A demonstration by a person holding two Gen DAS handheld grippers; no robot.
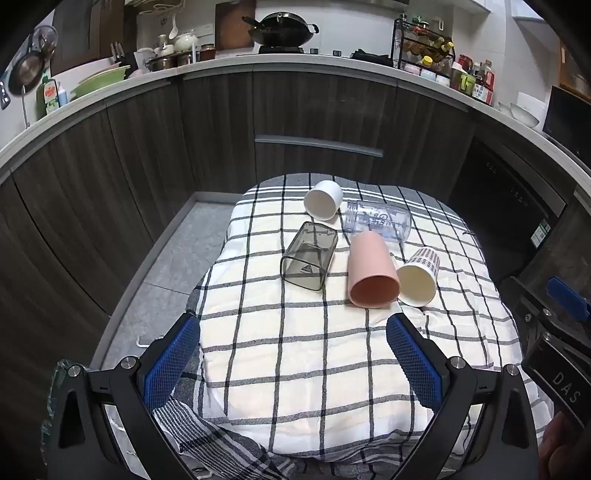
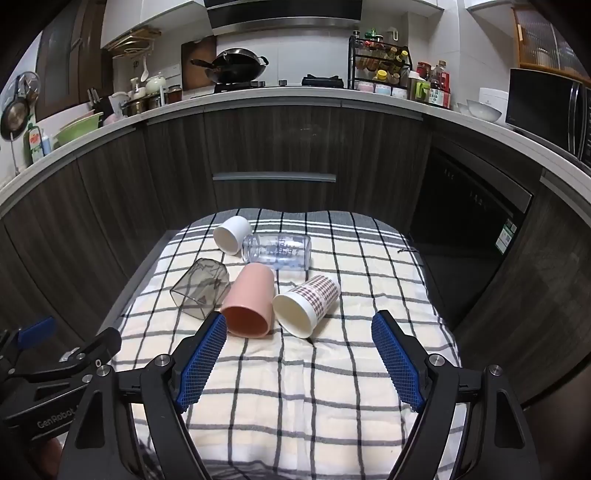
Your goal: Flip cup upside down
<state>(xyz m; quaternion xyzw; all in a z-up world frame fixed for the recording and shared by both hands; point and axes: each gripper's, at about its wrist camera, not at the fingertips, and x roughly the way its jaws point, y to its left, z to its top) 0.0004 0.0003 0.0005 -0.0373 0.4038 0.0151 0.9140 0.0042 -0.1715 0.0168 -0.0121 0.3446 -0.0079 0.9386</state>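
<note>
Several cups lie on their sides on a checked cloth (image 1: 295, 350) (image 2: 295, 387). A pink cup (image 1: 371, 271) (image 2: 249, 301) lies with its mouth toward me. Right of it is a plaid paper cup (image 1: 419, 277) (image 2: 306, 304). Left of it is a smoky square cup (image 1: 308, 254) (image 2: 199, 288). Behind them lie a white cup (image 1: 323, 199) (image 2: 232, 234) and a clear printed cup (image 1: 378, 220) (image 2: 277, 253). My left gripper (image 1: 291, 325) is open and empty, short of the cups. My right gripper (image 2: 299, 325) is open and empty, just before the paper cup.
Dark kitchen cabinets (image 1: 314, 110) and a counter with a wok (image 1: 280, 29) and bottles stand behind the table. A black oven (image 2: 472, 206) is at the right. The grey floor (image 1: 173, 251) shows left of the table. The other gripper's body shows at each view's edge.
</note>
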